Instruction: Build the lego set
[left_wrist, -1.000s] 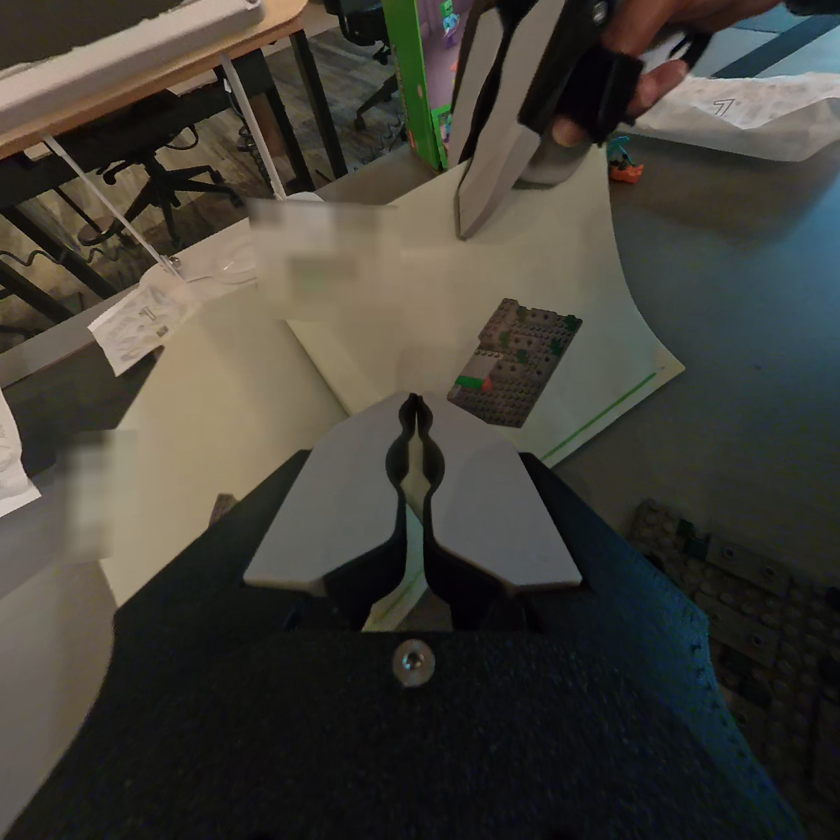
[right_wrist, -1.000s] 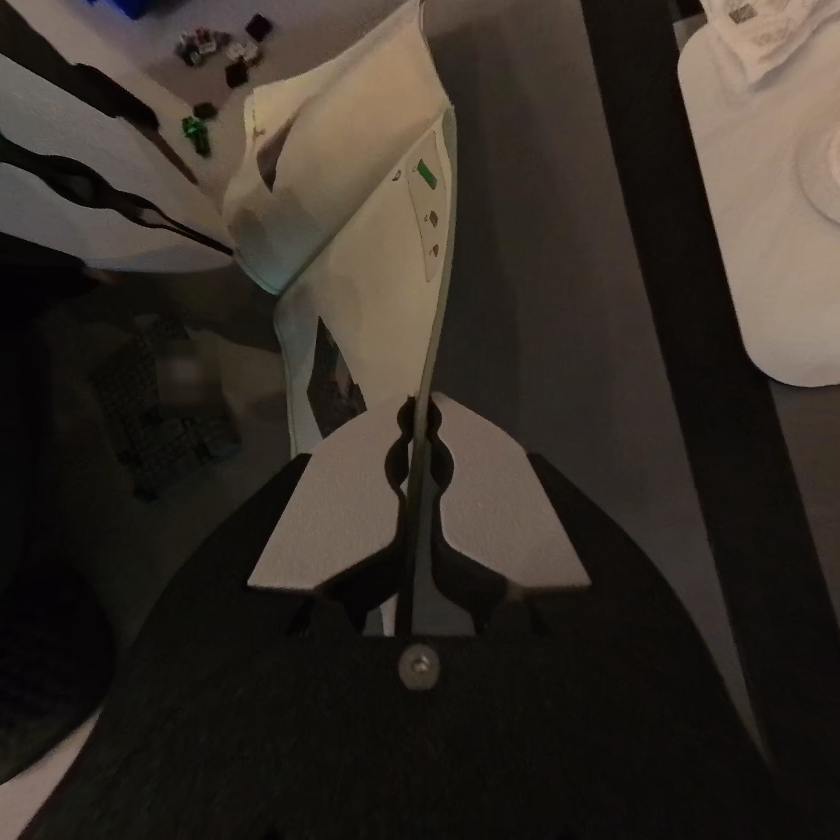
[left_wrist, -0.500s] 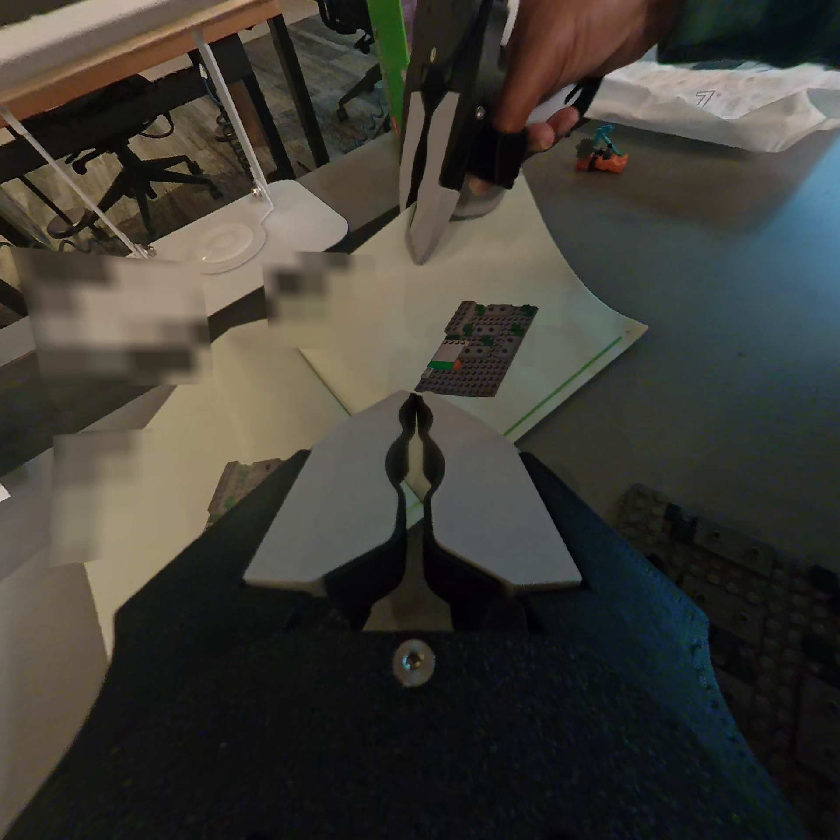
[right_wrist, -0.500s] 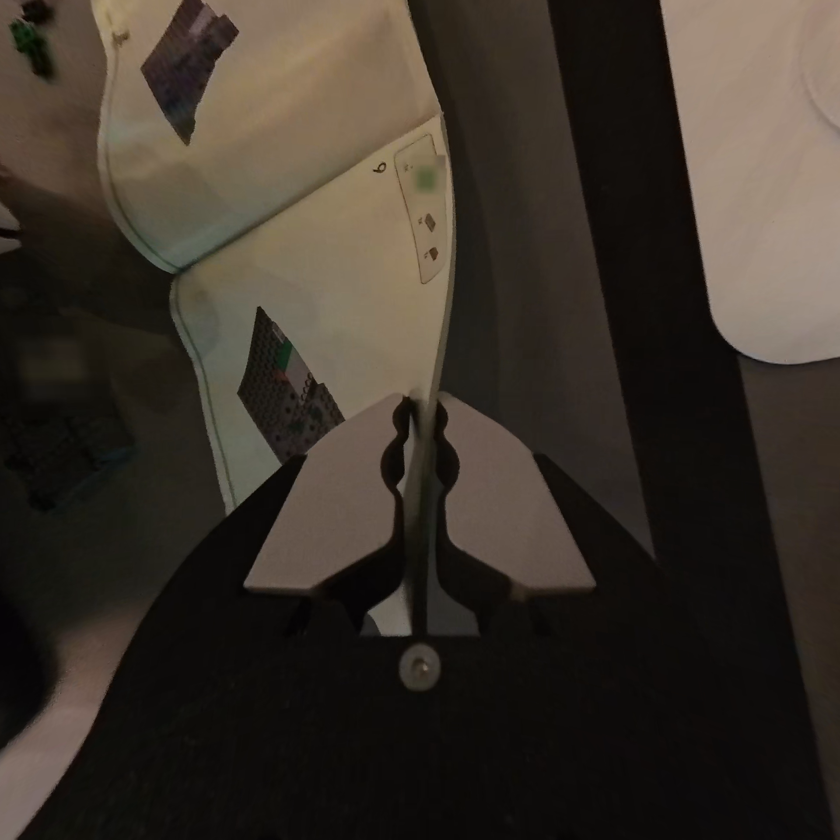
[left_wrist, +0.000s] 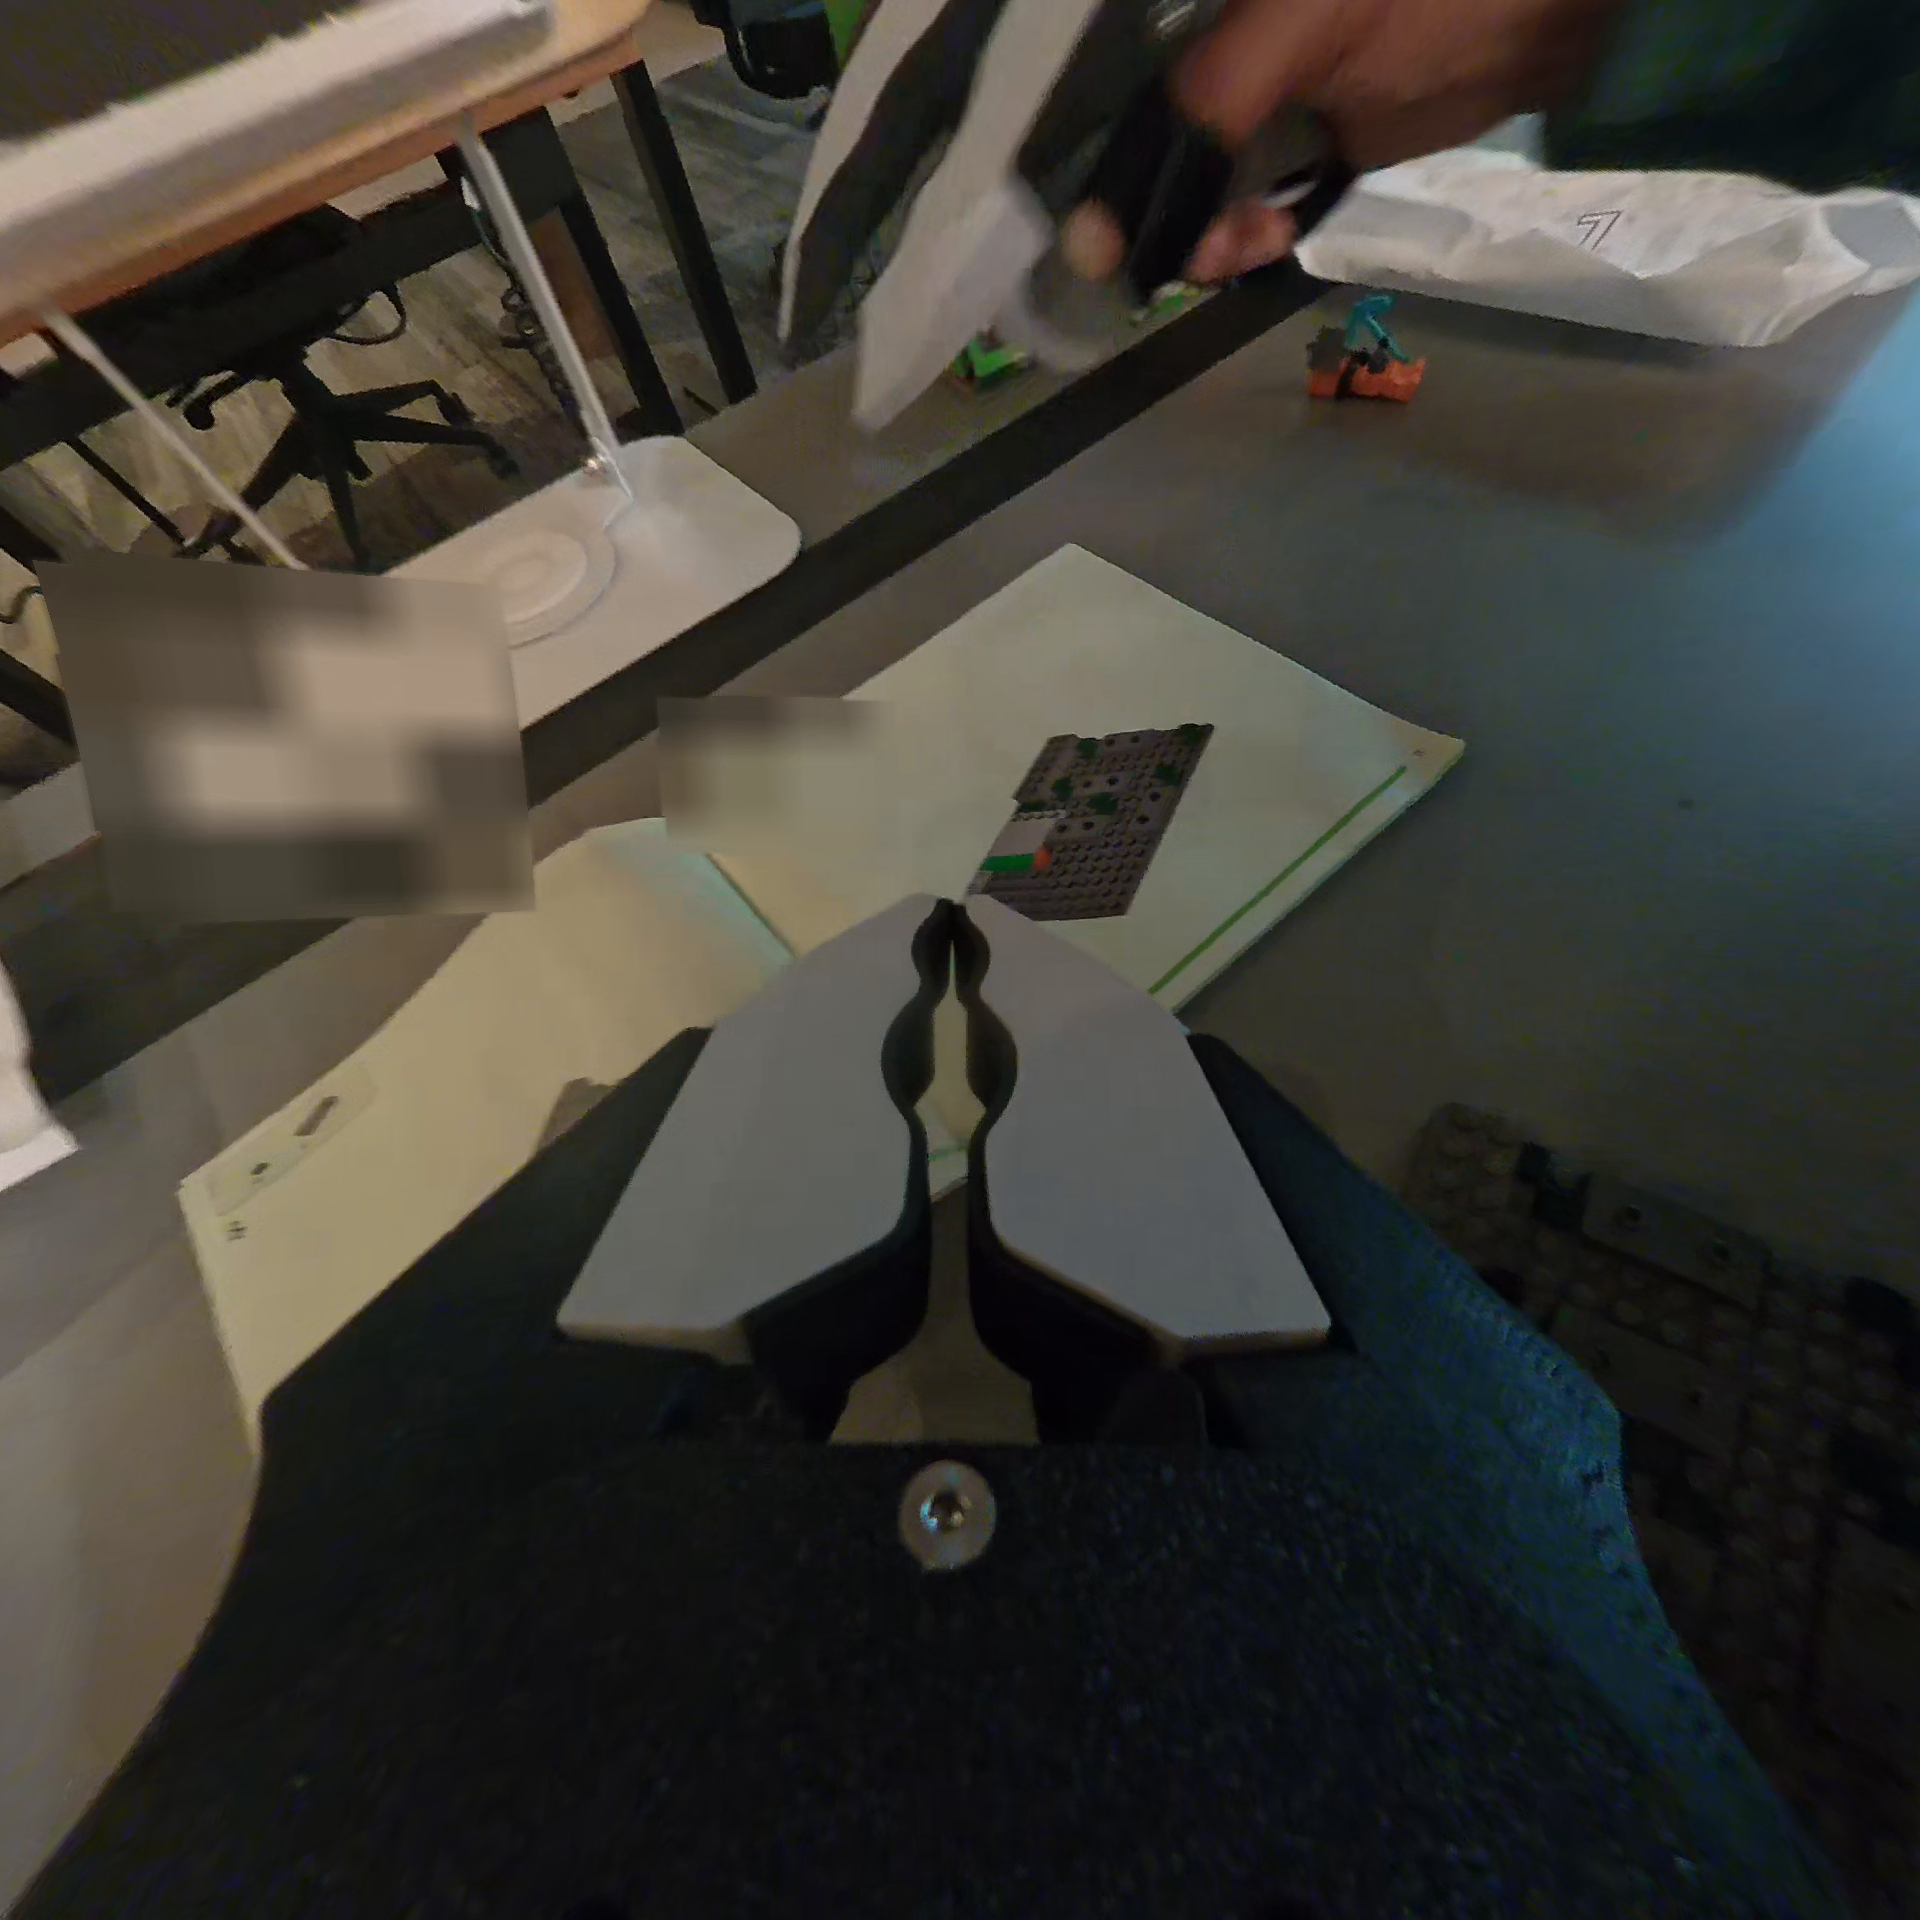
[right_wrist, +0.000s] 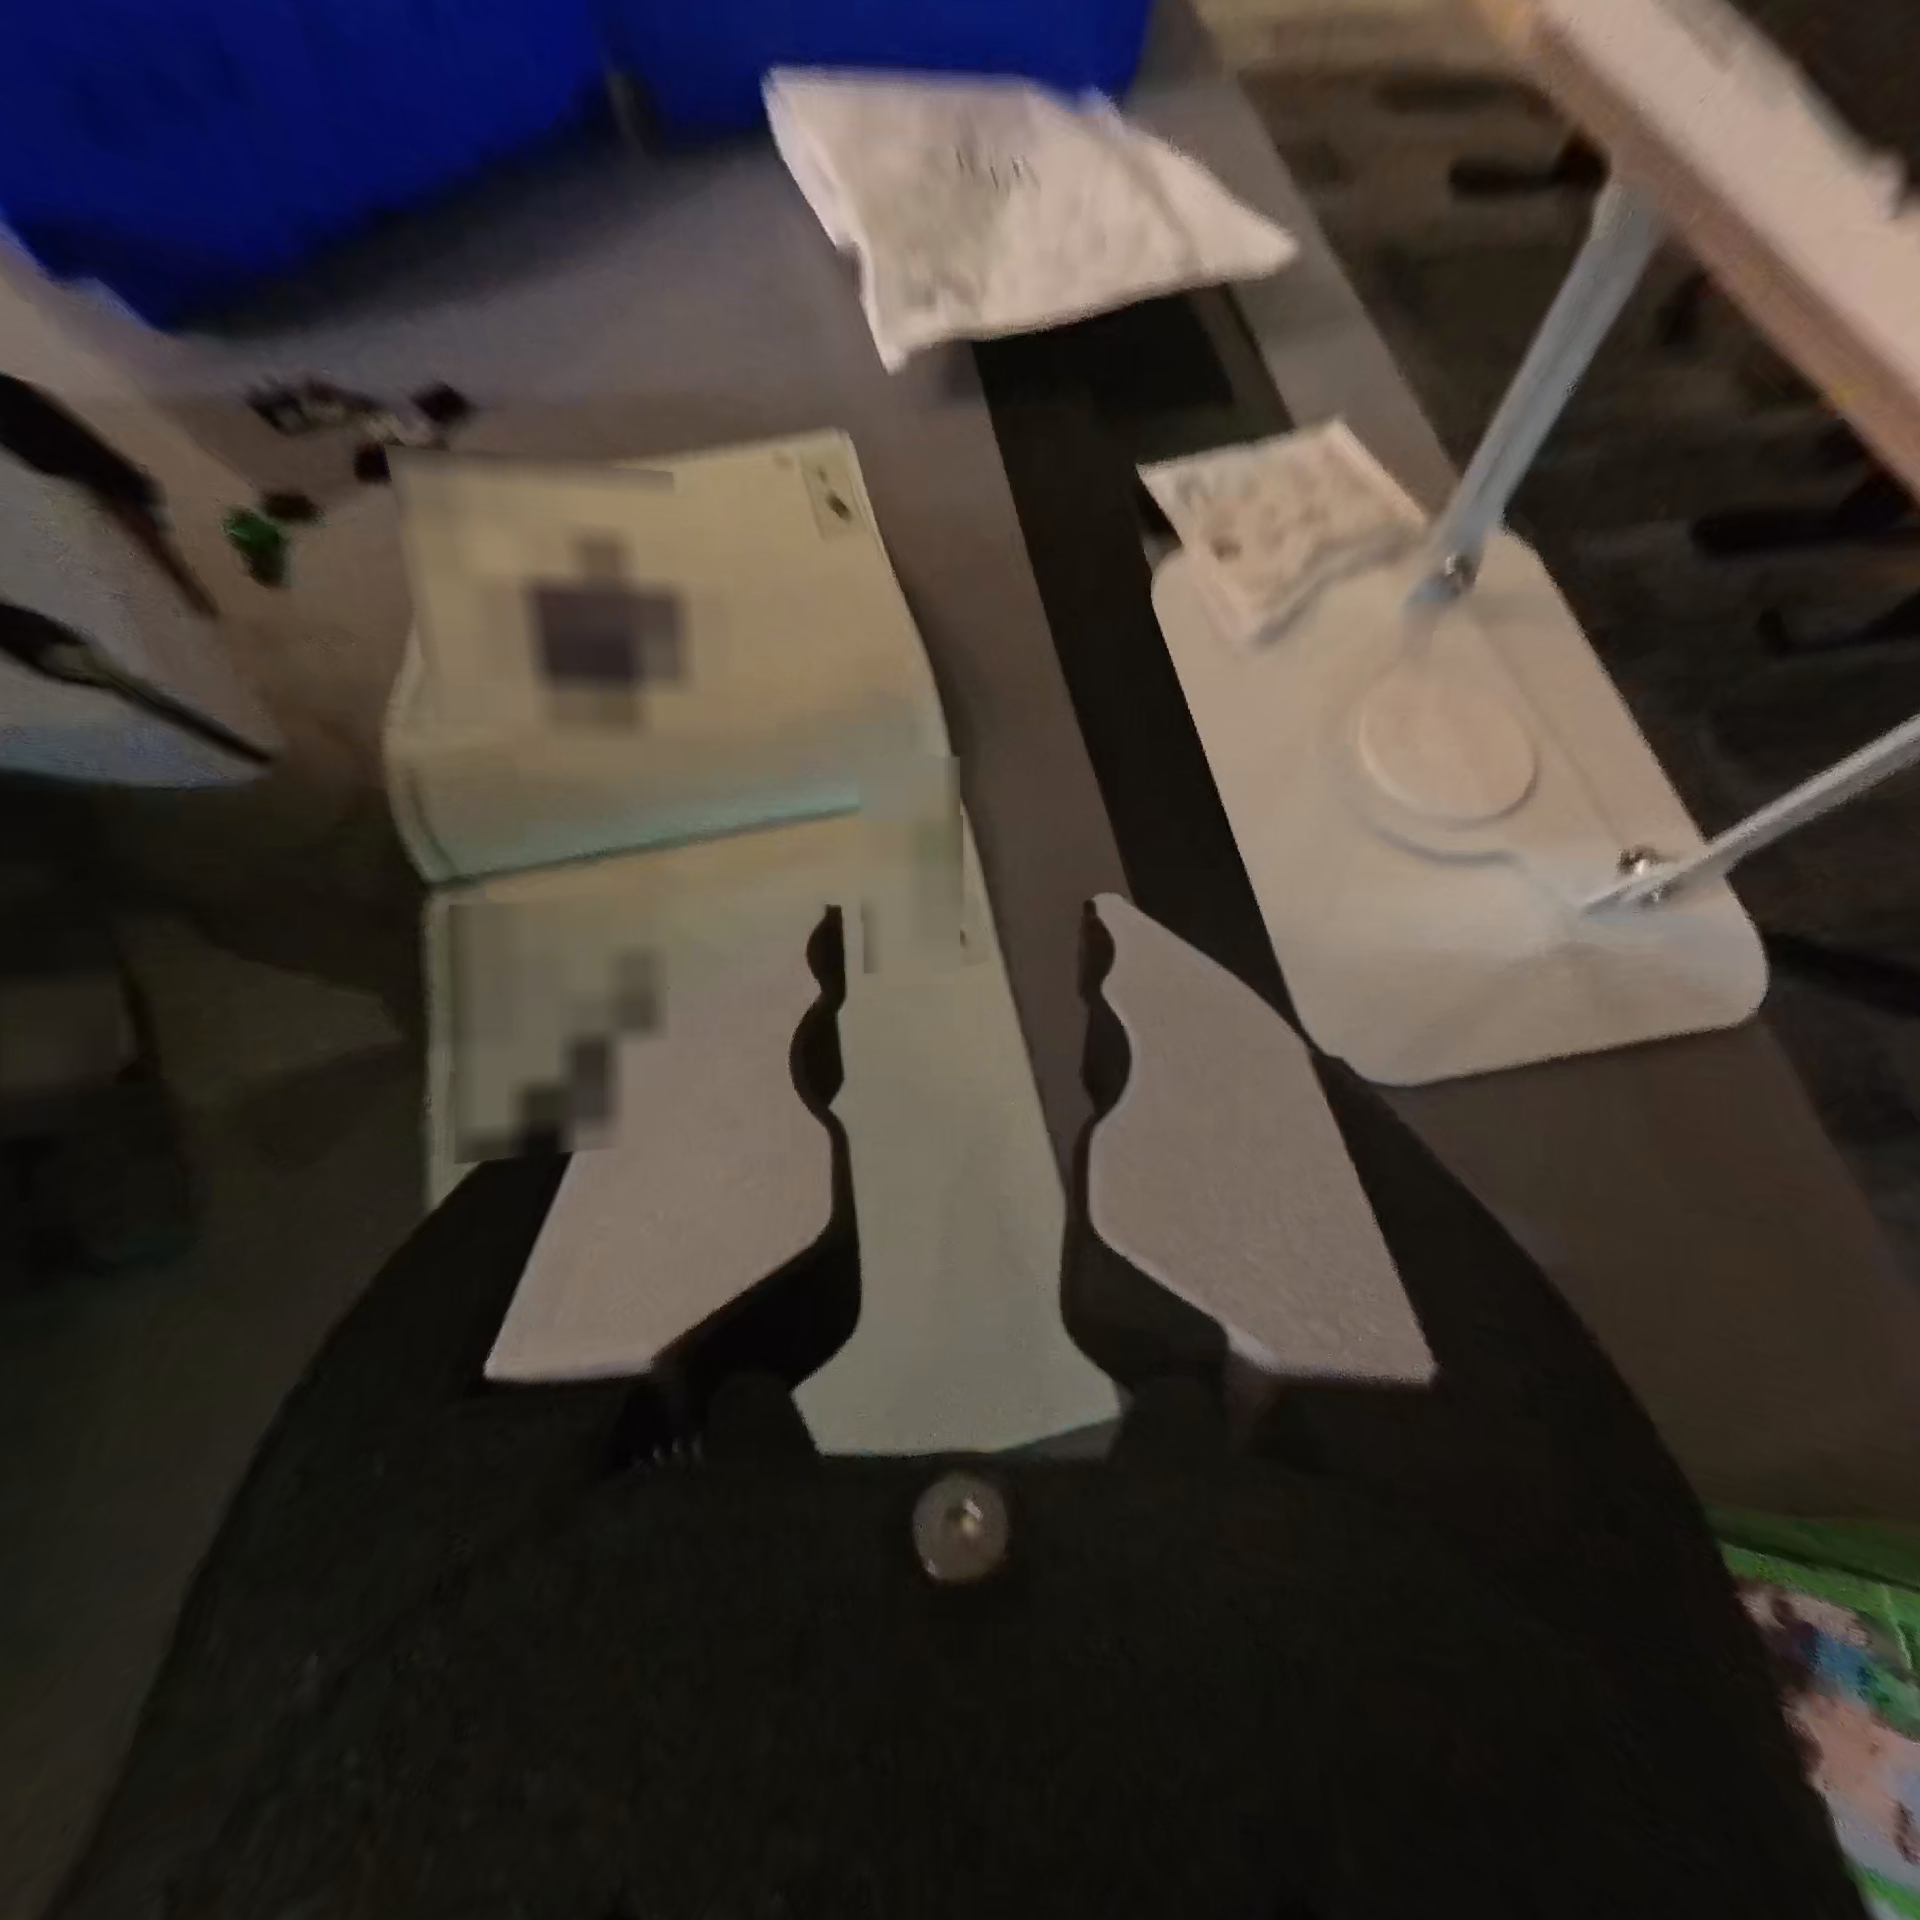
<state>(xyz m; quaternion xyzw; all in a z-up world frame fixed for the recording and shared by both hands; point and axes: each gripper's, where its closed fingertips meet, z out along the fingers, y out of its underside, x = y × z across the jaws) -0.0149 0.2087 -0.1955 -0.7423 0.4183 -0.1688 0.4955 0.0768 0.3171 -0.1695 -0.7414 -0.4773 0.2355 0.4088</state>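
The instruction booklet (left_wrist: 1195, 707) lies open and flat on the dark table, with a picture of a grey plate build on its right page. It also shows in the right wrist view (right_wrist: 644, 727). My left gripper (left_wrist: 951, 909) is shut and hovers just above the booklet's near edge, with nothing seen between its fingers. My right gripper (right_wrist: 956, 914) is open and empty, raised above the booklet's far side. In the left wrist view the right gripper (left_wrist: 842, 364) is blurred at the top. The grey studded baseplate build (left_wrist: 1662, 1299) lies at the lower right.
A white lamp base (left_wrist: 665, 540) stands on the neighbouring table beyond a dark gap and also shows in the right wrist view (right_wrist: 1455, 810). A small orange and teal build (left_wrist: 1361, 364) and a white paper bag (left_wrist: 1662, 239) lie far right. Loose bricks (right_wrist: 343, 416) lie beyond the booklet.
My right gripper has let go of the booklet page, opened and lifted away. The page has dropped flat on the table. My left gripper stays shut.
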